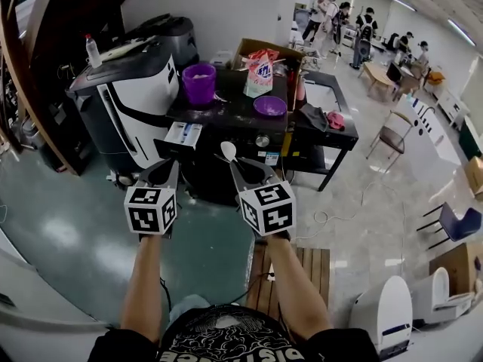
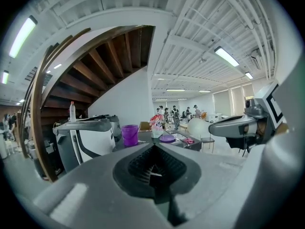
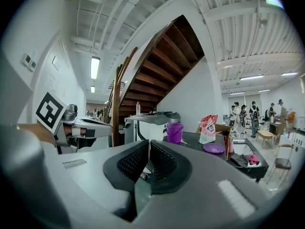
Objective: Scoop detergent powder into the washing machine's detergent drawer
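Observation:
The washing machine (image 1: pixel 226 116) has a black top, and its white detergent drawer (image 1: pixel 183 136) stands pulled out at the front left. On top are a purple cup (image 1: pixel 199 83), a red-and-white detergent bag (image 1: pixel 259 72) and a purple bowl (image 1: pixel 269 105). My right gripper (image 1: pixel 235 164) is shut on a white spoon (image 1: pixel 228 151), whose bowl points up just right of the drawer; the bowl looks empty. My left gripper (image 1: pixel 167 166) hovers just below the drawer with its jaws together and nothing in them. The spoon bowl (image 2: pixel 197 128) also shows in the left gripper view.
A white and black appliance (image 1: pixel 128 100) with a bottle (image 1: pixel 93 51) on it stands left of the washer. A black side table with a sink (image 1: pixel 326 100) adjoins on the right. A wooden pallet (image 1: pixel 302 266) lies on the floor near my feet. People (image 1: pixel 336 13) stand far back.

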Motion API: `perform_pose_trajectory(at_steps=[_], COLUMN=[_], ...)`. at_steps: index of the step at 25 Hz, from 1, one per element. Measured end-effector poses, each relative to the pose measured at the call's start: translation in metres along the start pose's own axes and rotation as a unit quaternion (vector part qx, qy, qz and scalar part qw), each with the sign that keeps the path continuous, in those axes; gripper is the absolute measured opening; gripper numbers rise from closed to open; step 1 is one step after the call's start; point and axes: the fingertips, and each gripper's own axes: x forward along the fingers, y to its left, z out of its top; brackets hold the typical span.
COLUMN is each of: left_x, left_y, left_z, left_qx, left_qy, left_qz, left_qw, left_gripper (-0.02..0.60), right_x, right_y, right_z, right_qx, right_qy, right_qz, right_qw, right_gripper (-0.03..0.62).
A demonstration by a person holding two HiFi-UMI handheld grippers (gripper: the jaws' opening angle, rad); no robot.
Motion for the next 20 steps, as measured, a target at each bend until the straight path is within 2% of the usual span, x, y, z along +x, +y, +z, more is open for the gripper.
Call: perform_pose_trajectory(at_steps=[5, 20], left_x=[0.019, 0.121], left_y=[0.005, 0.071], left_z=[0.003, 0.021], left_qx=[0.004, -0.007], left_qy=[-0.003, -0.013], left_qz=[-0.015, -0.073], left_qw=[0.9999, 0.9972], left_gripper=[0.002, 0.002], right_x=[0.016, 0.115], right_y=[-0.009, -0.041], right_z=[-0.001, 0.018], right_qx=[0.006, 0.015], right_qy=[0.002, 0.013], right_qz=[-0.008, -0.059], right_qw=[1.0, 0.998], right_gripper=[0.037, 0.037])
